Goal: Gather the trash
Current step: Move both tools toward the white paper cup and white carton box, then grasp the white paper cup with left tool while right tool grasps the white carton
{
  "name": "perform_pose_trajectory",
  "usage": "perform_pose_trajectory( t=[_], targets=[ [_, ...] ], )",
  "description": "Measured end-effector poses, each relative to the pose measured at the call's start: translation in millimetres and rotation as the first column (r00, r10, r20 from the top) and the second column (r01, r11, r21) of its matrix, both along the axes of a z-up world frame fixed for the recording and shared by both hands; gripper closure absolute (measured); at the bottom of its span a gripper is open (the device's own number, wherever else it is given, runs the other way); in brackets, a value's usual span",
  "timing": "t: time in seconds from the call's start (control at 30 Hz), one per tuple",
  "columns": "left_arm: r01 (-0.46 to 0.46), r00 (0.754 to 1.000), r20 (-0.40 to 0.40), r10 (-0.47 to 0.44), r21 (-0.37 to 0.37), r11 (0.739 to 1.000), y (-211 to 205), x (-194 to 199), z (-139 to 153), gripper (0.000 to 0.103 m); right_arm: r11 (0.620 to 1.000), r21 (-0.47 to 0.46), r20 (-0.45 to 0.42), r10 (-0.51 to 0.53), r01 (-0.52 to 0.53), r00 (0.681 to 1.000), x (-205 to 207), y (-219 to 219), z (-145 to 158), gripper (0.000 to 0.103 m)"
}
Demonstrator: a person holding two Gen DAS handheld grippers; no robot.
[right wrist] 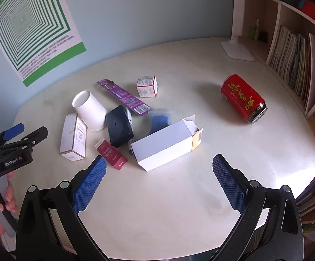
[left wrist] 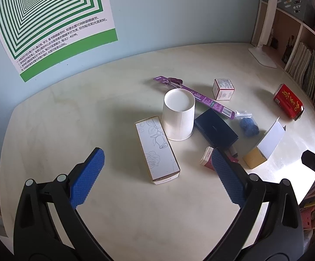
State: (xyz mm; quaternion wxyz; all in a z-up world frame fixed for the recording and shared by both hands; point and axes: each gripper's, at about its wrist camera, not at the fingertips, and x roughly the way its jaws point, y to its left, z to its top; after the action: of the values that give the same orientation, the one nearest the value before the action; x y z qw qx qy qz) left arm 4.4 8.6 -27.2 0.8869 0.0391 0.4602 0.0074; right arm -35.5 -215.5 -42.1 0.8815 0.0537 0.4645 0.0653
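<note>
Left tongs (left wrist: 157, 165) stand apart and empty; the long white rose-printed carton (left wrist: 156, 149) lies between their fingertips, its long axis pointing away.

Right tongs (right wrist: 159, 169) are apart too; the white open-flapped cardboard box (right wrist: 165, 144) lies crosswise just ahead.

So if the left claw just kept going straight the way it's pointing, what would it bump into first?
Most likely the long white box with the rose sketch, which lies between the open left claw's tips on the table. The upside-down paper cup stands just behind it. Depth is hard to judge through the fisheye.
</note>
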Motion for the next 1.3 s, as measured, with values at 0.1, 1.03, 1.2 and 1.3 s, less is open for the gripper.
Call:
perform_pose_trajectory(
  t=[0.1,1.03,1.2,1.3],
  targets=[
    [-0.001,1.0,-0.001,0.001,-0.001,1.0,-0.7,0.1,-0.6,0.007,1.0,0.001,-0.006,0.0,0.0,1.0,1.3,0.2,0.1,0.006],
    [0.065,0.996,-0.069,-0.063,0.019,0.998,-2.1,55.8,-36.1,0.007,0.994,0.044,-0.168,-0.096,0.104,0.981,44.7,6.6,-45.1,0.006],
    [0.081,0.993,-0.083,-0.078,0.034,0.996,-3.2,74.8,-46.3,0.007,0.986,0.07,-0.205,-0.137,0.154,0.969,55.4,5.0,-55.6,0.006],
    [0.091,0.992,-0.086,-0.087,0.039,0.995,-2.3,83.1,-50.0,0.007,0.983,0.07,-0.213,-0.15,0.168,0.966,59.2,6.4,-57.9,0.006]
  ],
)
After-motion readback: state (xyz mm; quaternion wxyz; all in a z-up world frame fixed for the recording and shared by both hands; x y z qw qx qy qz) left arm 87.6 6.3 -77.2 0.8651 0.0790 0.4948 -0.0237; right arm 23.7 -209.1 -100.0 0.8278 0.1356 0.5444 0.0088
